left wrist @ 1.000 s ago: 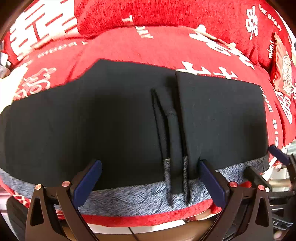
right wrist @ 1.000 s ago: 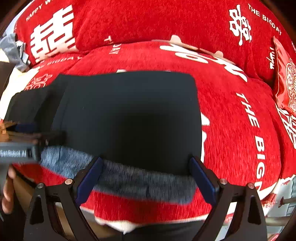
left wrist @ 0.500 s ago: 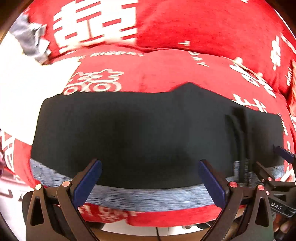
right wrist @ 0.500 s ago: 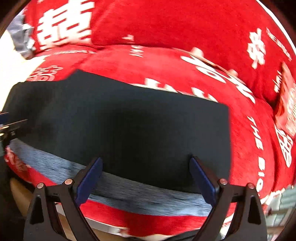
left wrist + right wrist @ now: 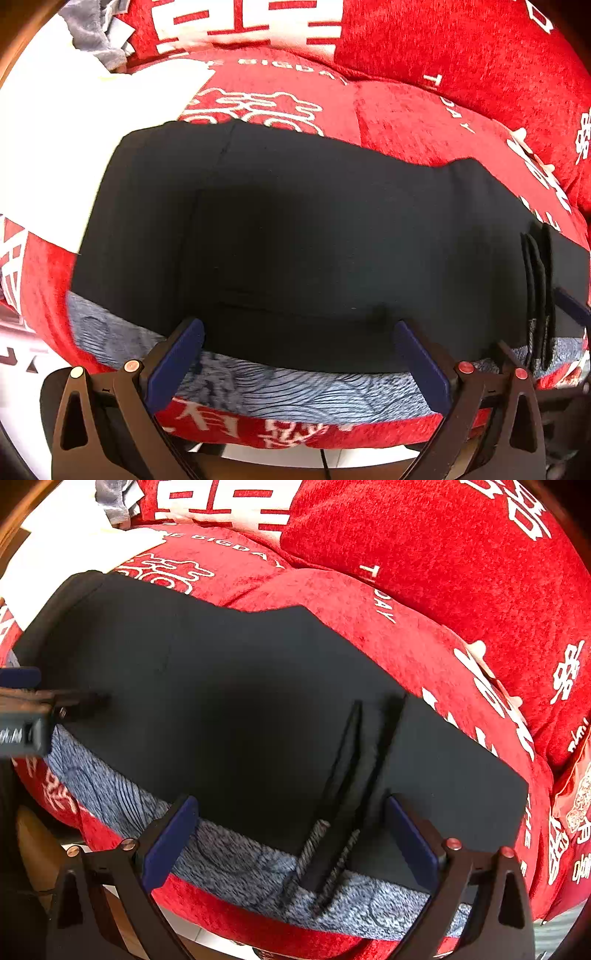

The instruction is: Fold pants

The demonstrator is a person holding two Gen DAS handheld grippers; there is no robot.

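A big red cushion (image 5: 424, 122) with white lettering is spread under everything, so that's the landmark here. The black pants (image 5: 295, 236) are laid flat across the top of that cushion, stretched left to right, with a grey fleecy lining strip (image 5: 295, 387) shown along their near edge, right above the cushion's front edge. A raised pleat of folded black fabric (image 5: 354, 775) is seen running from the near edge back toward the cushion's rear, toward the right end of the pants. Some crumpled grey cloth (image 5: 96, 33) is left at the cushion's far left corner, next to a white surface (image 5: 55, 147).

The left gripper (image 5: 295, 354) is held spread wide at the cushion's front edge, blue pads (image 5: 177, 362) on either side of the lining strip, nothing pinched between them; whether the tips touch the fabric can't be told. The right gripper (image 5: 291, 830) is likewise kept wide apart, framed around the base of the pleat, nothing gripped. The left gripper's finger is also caught in the right wrist view, over the pants' left end.
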